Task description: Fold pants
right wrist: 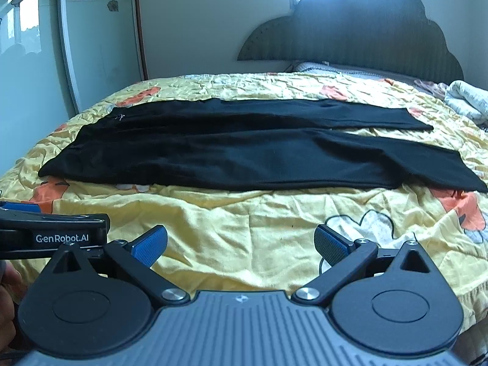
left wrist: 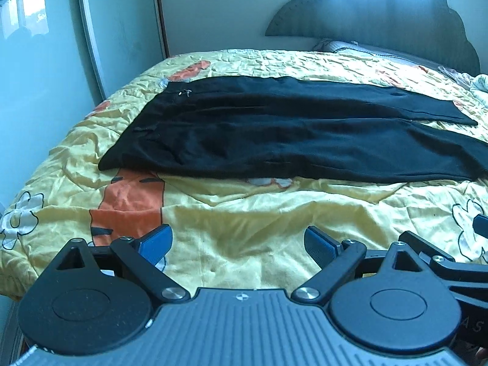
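Note:
Black pants lie flat across the yellow bedspread, waistband to the left, both legs stretched to the right. The right wrist view shows the same pants with the leg hems at the right. My left gripper hovers open over bare bedspread, well short of the pants' near edge, nothing between its blue pads. My right gripper is open too, above the bedspread in front of the pants, empty. The left gripper's body shows at the left edge of the right wrist view.
A dark cloud-shaped headboard and a pillow stand at the far end. A mirrored wardrobe door runs along the left side of the bed. A bunched white blanket lies at the far right.

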